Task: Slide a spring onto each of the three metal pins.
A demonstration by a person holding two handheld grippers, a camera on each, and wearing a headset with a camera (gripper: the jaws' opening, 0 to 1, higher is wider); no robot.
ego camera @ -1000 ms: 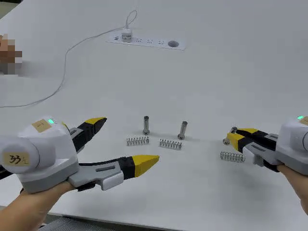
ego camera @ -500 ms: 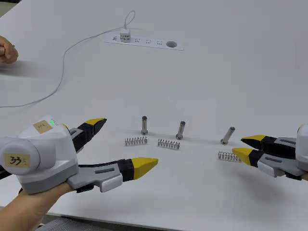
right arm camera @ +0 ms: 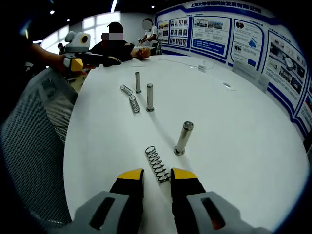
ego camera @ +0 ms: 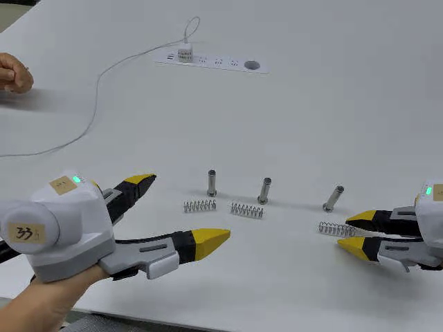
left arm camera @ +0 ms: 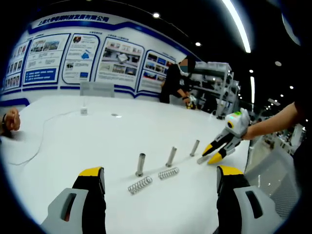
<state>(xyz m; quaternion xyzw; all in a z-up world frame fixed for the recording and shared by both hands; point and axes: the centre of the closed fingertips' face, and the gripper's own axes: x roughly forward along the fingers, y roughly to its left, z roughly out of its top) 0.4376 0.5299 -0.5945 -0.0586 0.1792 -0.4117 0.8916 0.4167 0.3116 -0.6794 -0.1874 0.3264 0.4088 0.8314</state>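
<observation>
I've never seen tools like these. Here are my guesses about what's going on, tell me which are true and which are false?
1. Three pins stand on the table. True.
2. A spring is already on the middle pin. False: all three springs lie flat on the table, one in front of each pin.
3. The left gripper has its jaws wide apart and holds nothing. True.
4. The right gripper is lifting a pin. False: its tips sit a little apart at the near end of the right-hand spring, which lies on the table.
</observation>
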